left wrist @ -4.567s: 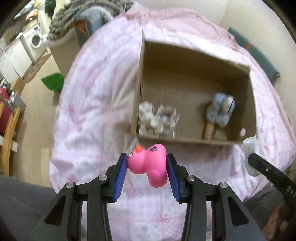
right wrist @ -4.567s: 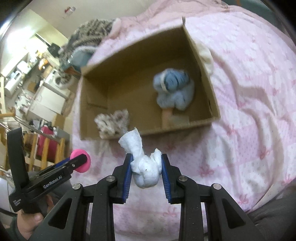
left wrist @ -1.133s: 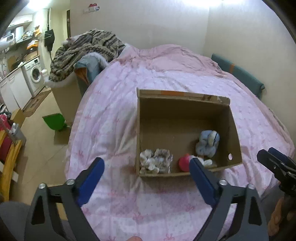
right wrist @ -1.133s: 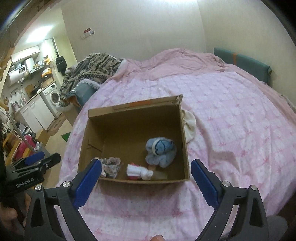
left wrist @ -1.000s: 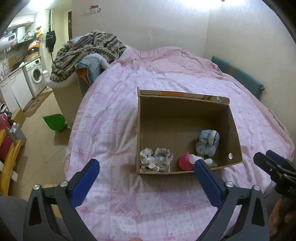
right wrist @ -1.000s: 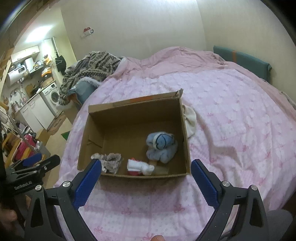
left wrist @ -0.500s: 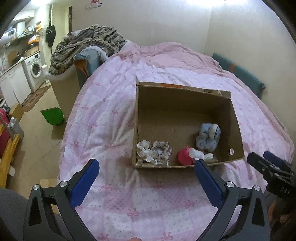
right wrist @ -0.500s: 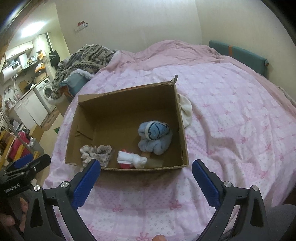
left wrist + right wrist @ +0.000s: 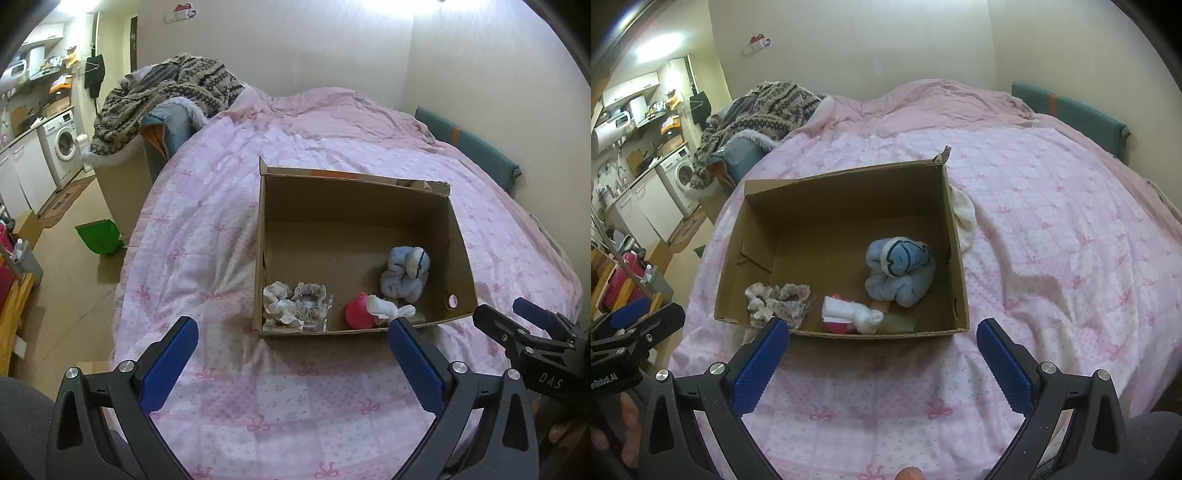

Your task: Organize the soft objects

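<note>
An open cardboard box (image 9: pixel 354 192) (image 9: pixel 846 177) sits on the pink bed. Inside lie a pink duck toy (image 9: pixel 357 314) (image 9: pixel 837 326), a white cloth bundle (image 9: pixel 388 311) (image 9: pixel 855 313) resting on it, a blue rolled sock (image 9: pixel 405 274) (image 9: pixel 900 272) and beige scrunchies (image 9: pixel 295 305) (image 9: pixel 777 301). My left gripper (image 9: pixel 291 363) is open and empty, held back from the box's near wall. My right gripper (image 9: pixel 882 360) is open and empty, also in front of the box. Each gripper shows at the edge of the other's view.
A white cloth (image 9: pixel 964 218) lies on the pink quilt (image 9: pixel 207 221) beside the box's right wall. A heap of blankets (image 9: pixel 166 96) is at the bed's far left. A green dustpan (image 9: pixel 99 236) and a washing machine (image 9: pixel 62 142) stand on the floor to the left.
Earlier the left gripper held the pink duck and the right the white cloth; both now lie in the box. In the last second both open grippers shifted slightly in front of the box.
</note>
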The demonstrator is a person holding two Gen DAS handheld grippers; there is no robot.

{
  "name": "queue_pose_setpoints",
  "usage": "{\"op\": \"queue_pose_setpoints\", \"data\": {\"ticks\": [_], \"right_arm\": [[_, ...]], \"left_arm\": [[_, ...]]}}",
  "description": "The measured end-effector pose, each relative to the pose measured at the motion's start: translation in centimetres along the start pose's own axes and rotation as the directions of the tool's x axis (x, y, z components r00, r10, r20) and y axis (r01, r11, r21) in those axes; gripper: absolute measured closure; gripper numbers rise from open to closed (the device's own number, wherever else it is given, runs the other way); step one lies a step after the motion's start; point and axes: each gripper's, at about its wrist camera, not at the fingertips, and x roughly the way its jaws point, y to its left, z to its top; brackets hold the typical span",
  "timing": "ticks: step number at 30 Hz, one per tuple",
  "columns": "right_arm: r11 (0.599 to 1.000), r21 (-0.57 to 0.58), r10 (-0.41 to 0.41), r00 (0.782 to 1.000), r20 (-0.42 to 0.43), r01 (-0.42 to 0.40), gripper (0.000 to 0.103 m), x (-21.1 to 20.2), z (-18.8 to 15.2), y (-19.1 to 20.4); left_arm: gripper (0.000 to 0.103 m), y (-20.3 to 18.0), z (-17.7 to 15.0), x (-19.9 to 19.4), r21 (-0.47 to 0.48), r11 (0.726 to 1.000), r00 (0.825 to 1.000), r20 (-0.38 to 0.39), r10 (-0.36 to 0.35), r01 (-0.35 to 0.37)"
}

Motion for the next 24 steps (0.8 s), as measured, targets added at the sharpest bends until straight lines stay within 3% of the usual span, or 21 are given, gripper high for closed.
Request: {"op": "queue_pose_setpoints", "data": {"ticks": [24], "right_arm": [[1.000,-0.002,-0.003,1.000,0.000,0.003,0.000,-0.01,0.00,0.05]], "left_arm": [[0.001,0.00,-0.09,0.07,-0.006,1.000,1.000,-0.004,-0.004,0.004]]}}
